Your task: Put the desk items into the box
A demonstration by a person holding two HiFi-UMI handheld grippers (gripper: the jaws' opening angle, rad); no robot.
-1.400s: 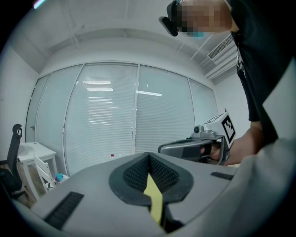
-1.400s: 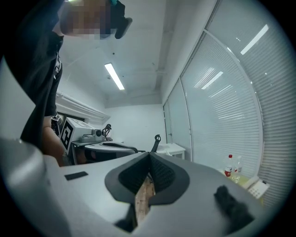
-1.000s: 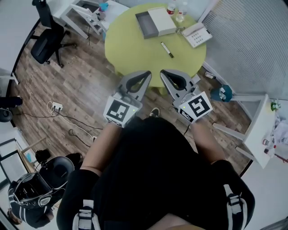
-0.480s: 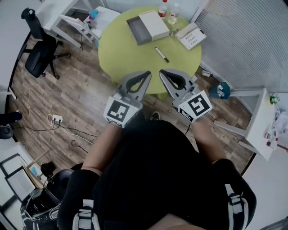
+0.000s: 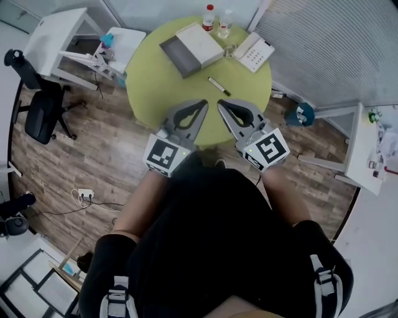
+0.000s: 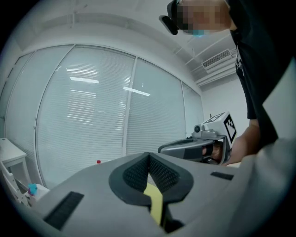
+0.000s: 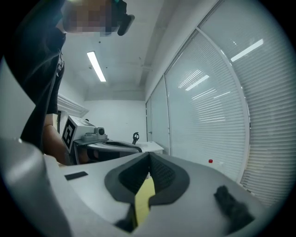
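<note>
With both held side by side at the near edge of the round green table (image 5: 149,87), the left gripper (image 5: 204,103) and right gripper (image 5: 221,104) each have jaws pressed together at the tips, gripping nothing. Each cube carries a black-and-white square marker. A marker pen (image 5: 218,86) lies just beyond the tips. Farther off sits the open grey box (image 5: 177,57), then a white desk telephone (image 5: 254,51) and two bottles (image 5: 209,17).

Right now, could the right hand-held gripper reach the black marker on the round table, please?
Probably yes. The right hand-held gripper points toward the marker, with only bare tabletop between them. Its jaws are shut, so they would need to open first.
</note>
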